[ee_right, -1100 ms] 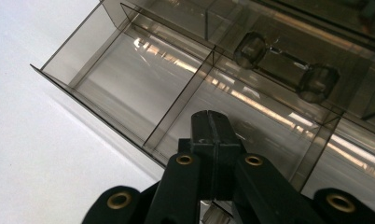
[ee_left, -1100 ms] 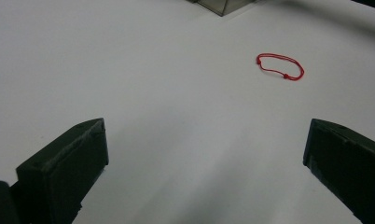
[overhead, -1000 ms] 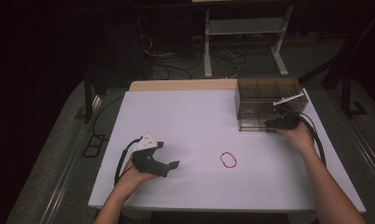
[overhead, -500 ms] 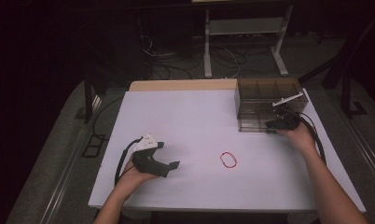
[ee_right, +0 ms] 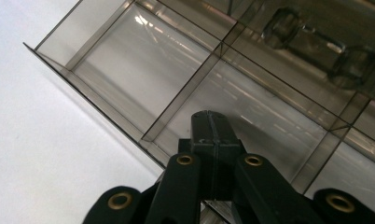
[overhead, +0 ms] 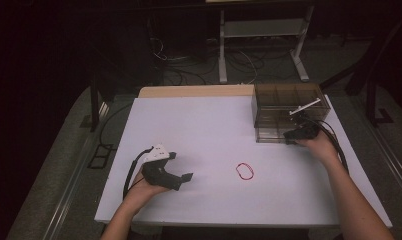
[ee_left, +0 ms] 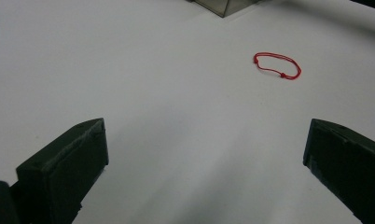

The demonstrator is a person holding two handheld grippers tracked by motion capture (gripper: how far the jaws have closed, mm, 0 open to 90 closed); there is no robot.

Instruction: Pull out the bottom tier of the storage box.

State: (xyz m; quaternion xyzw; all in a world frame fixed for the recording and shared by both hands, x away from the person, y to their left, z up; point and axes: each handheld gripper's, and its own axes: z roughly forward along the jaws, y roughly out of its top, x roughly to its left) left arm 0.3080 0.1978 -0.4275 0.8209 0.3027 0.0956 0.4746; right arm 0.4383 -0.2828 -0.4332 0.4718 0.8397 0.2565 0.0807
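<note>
Nothing has changed across the last second: both hands sit where they were and the cord has not shifted, so this reads as a pause, not progress.

Left: left gripper [overhead: 181, 178] rests low on the white table [overhead: 214, 125] near the person's edge, jaws wide apart with nothing between them. The left gripper view shows bare tabletop between the two black jaws and the loop ahead, toward the right.

Middle: thin red cord loop with a small knot [overhead: 245, 171] lies flat on the table, well apart from both grippers, between them but closer to the near edge. Also seen in the left gripper view [ee_left: 277, 66]. It is untouched.

Right: right gripper [overhead: 292, 135] is at the front wall of the smoky clear plastic divided organizer box [overhead: 269, 107] at the far right of the table. Jaws fully together, holding nothing; in the right gripper view the closed tip [ee_right: 212, 135] sits against the box's front edge near a divider, compartments [ee_right: 129, 60] looking empty.

Judgement: likely the loop is meant for a compartment, with the right gripper steadying or nudging the box. Picking up the loop is not yet started; the open left gripper is best placed for it.
</note>
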